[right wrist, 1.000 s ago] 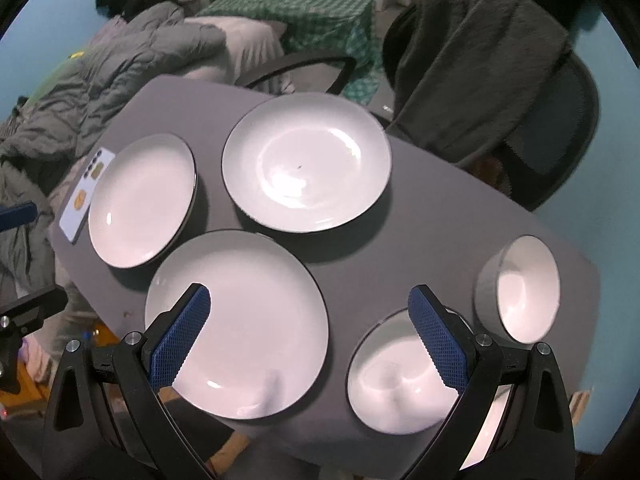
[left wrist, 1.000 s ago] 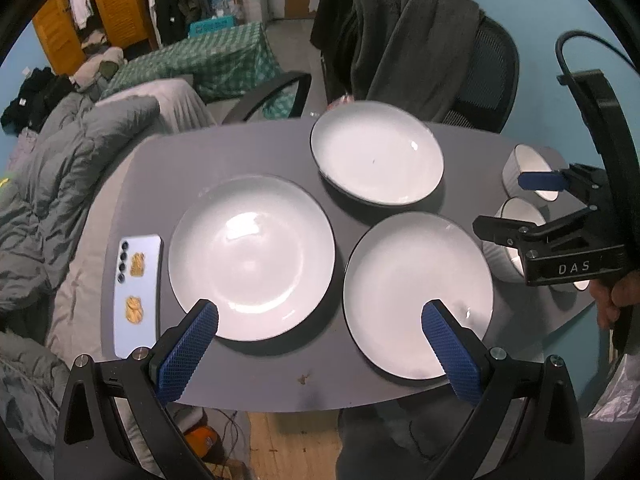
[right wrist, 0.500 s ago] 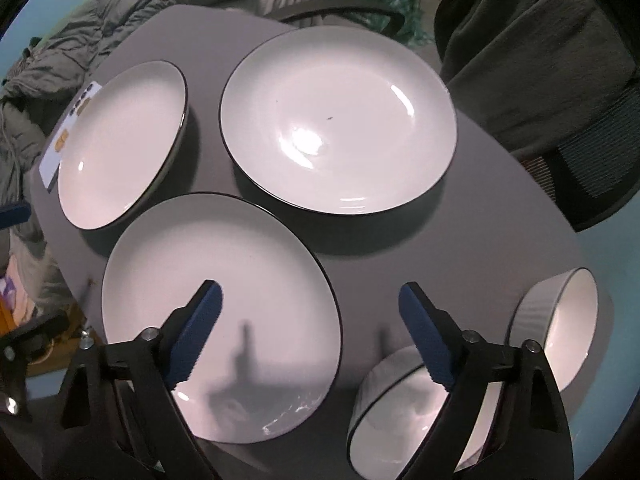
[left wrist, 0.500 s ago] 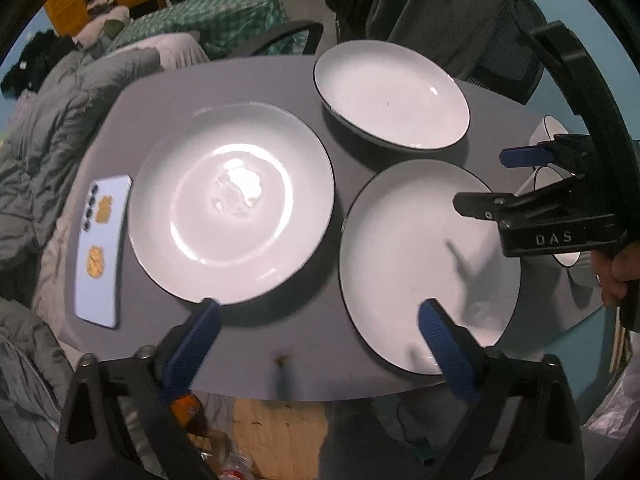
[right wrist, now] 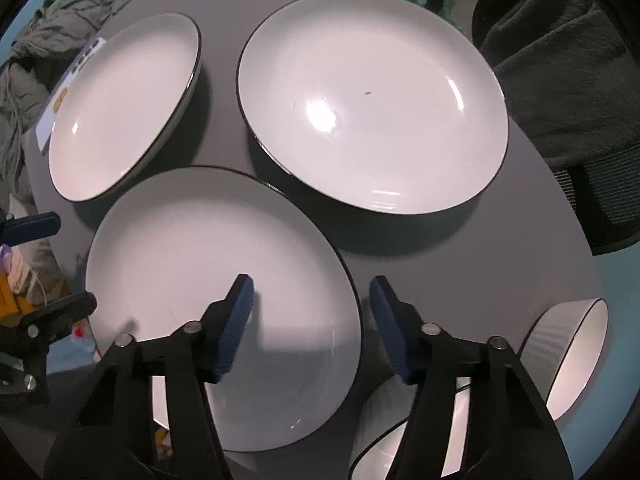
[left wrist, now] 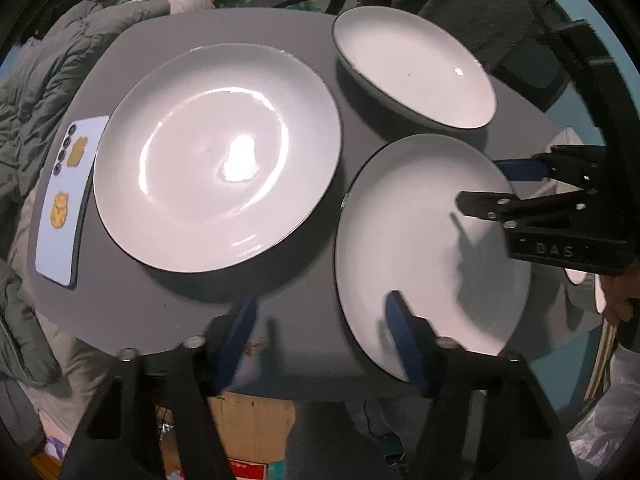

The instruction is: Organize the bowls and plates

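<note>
Three white, dark-rimmed plates lie on the grey round table [left wrist: 132, 300]. The nearest plate [left wrist: 428, 248] [right wrist: 216, 300] sits between both grippers. My left gripper [left wrist: 320, 320] points down over its left rim, one finger [left wrist: 404, 340] above the plate and the other above the table; the jaws are closing and no pad touches the rim. My right gripper [right wrist: 310, 300] [left wrist: 492, 188] straddles the opposite rim in the same way, closing, pads clear. A second plate [left wrist: 218, 156] [right wrist: 120, 112] lies at the left and a third [left wrist: 412, 66] [right wrist: 372, 100] farther back. Two white bowls [right wrist: 576, 356] [right wrist: 384, 432] stand at the right edge.
A pale blue phone [left wrist: 64, 200] lies by the left plate. An office chair draped with a grey garment [right wrist: 560, 60] stands behind the table. Grey bedding [left wrist: 36, 80] is piled at the left. A cardboard box [left wrist: 252, 432] sits on the floor under the near edge.
Both grippers have sunk toward the table and their jaws have narrowed from wide apart to about half. Each now straddles one rim of the near plate.
</note>
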The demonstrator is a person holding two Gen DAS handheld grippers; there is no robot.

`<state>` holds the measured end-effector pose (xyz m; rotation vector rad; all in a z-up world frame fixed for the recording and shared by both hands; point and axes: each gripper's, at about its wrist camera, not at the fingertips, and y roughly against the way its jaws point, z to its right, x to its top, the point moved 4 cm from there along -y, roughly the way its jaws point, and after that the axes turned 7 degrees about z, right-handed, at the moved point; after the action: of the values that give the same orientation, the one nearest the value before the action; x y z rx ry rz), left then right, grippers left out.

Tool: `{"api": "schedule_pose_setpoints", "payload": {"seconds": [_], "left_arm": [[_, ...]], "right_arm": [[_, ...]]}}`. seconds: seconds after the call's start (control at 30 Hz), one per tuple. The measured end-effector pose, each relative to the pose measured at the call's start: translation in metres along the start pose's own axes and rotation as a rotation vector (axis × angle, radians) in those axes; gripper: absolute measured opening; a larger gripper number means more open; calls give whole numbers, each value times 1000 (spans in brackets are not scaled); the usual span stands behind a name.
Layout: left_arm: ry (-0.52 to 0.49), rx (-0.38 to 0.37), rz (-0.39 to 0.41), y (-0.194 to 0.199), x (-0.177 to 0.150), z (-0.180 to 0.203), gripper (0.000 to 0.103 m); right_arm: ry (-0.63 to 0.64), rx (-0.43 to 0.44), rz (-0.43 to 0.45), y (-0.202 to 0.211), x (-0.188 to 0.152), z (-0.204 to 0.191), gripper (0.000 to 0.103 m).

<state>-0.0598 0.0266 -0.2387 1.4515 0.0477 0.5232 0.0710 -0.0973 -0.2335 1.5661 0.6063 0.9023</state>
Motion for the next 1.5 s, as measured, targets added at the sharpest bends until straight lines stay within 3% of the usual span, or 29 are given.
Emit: {"api": "schedule_pose_setpoints", "payload": {"seconds": [0.53,0.77,1.33,1.5], "left_arm": [[50,-23,-47,-16,-1,-5,31],[33,-12,-61,-17,-3,-18,27],[0,-66,-114,-33,10,-18,24],[-31,-92,-121,-35,16,-17,24]], "right_arm": [[-131,6,-32,-5,-16,27,29],[-241,71,-31,-4,-34,34,20],[-435,83,26,21,-98,34,20],[-546,134,41,36,-141,33,20]]}}
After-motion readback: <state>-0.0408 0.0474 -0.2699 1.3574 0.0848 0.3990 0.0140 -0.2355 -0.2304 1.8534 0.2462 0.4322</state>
